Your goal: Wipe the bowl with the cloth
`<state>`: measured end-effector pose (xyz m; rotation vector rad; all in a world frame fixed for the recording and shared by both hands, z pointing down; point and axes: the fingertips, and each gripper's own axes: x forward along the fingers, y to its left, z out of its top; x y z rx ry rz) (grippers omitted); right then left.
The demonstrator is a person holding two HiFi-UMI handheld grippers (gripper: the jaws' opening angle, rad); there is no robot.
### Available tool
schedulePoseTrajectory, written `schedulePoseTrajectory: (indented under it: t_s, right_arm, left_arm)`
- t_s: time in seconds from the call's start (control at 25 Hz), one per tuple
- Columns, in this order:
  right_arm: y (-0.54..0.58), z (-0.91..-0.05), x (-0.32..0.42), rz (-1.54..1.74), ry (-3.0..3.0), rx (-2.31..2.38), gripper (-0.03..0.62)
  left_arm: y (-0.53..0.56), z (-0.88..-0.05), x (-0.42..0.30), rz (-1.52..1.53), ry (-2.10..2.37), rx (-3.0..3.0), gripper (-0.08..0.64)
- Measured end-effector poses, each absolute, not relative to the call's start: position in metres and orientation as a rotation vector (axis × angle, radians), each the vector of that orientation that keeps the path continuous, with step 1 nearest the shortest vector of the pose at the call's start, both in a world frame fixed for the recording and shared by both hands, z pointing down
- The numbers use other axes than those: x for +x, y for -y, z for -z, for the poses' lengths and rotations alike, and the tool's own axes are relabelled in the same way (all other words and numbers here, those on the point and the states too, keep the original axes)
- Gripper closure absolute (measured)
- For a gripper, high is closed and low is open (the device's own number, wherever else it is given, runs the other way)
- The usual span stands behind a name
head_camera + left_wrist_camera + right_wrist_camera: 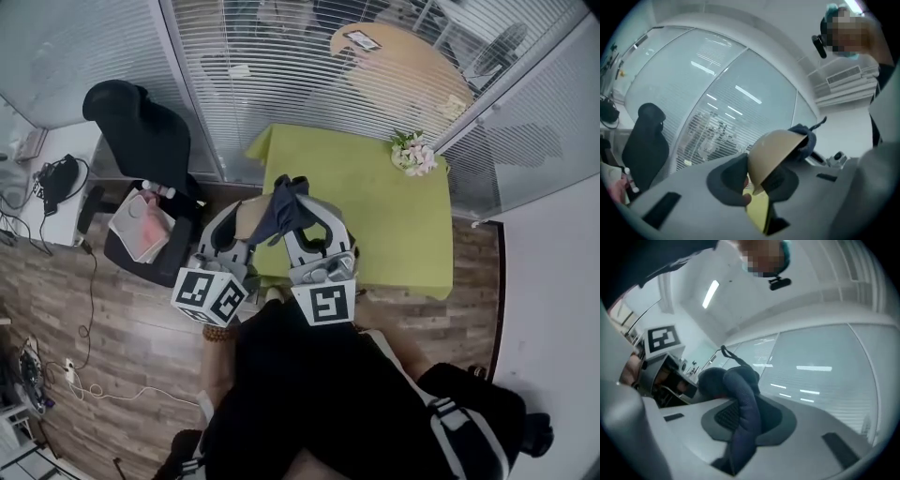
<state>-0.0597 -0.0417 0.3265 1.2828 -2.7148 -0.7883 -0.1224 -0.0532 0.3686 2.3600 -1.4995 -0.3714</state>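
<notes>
Both grippers are held up in front of the green table point(384, 216). My left gripper point(242, 230) point(757, 183) is shut on the rim of a tan bowl point(251, 219) point(776, 152), which is tipped on its side with the opening towards the right gripper. A dark blue cloth point(283, 208) point(743, 408) runs between the pads of my right gripper point(298, 225) point(743, 423), which is shut on it. The cloth's bunched end point(807, 138) lies against the bowl's open side. The inside of the bowl is hidden.
A small bunch of flowers point(412, 153) stands at the green table's far right corner. A black office chair point(141, 131) is to the left, with a pink and white item point(141, 225) below it. Glass walls with blinds point(281, 84) and a round wooden table point(403, 66) lie beyond.
</notes>
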Motion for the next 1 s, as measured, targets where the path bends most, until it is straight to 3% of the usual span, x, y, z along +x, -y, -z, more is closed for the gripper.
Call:
schedulePoseTrajectory:
  t_s: [0.12,0.28,0.6,0.68,0.8,0.88,1.0]
  right_arm:
    - [0.045,-0.319,-0.051,0.485,2.901,1.389,0.526]
    - [0.044,-0.310,-0.045,0.354,2.989,1.464,0.520]
    - [0.042,-0.313,-0.058,-0.338,3.299,1.204,0.512]
    - [0.046,-0.321,-0.057,-0.241,3.205,1.224,0.516]
    - [0.049,-0.325,-0.051,0.087,3.038,1.266,0.532]
    - [0.041,-0.317,-0.054,0.471,2.889,1.246,0.534]
    - [0.020,-0.314,-0.070,1.126,2.517,1.104,0.534]
  left_arm:
    - [0.049,-0.358,-0.122,0.507,1.435,2.355,0.494]
    - [0.046,-0.354,-0.121,0.716,1.288,2.244,0.480]
    - [0.039,-0.358,-0.120,1.306,0.703,1.799,0.477]
    - [0.041,-0.364,-0.115,1.197,0.760,1.916,0.477]
    - [0.044,-0.379,-0.111,0.719,1.151,2.228,0.470]
    - [0.045,-0.382,-0.115,0.446,1.435,2.339,0.400]
    - [0.041,-0.378,-0.117,0.289,1.581,2.401,0.448]
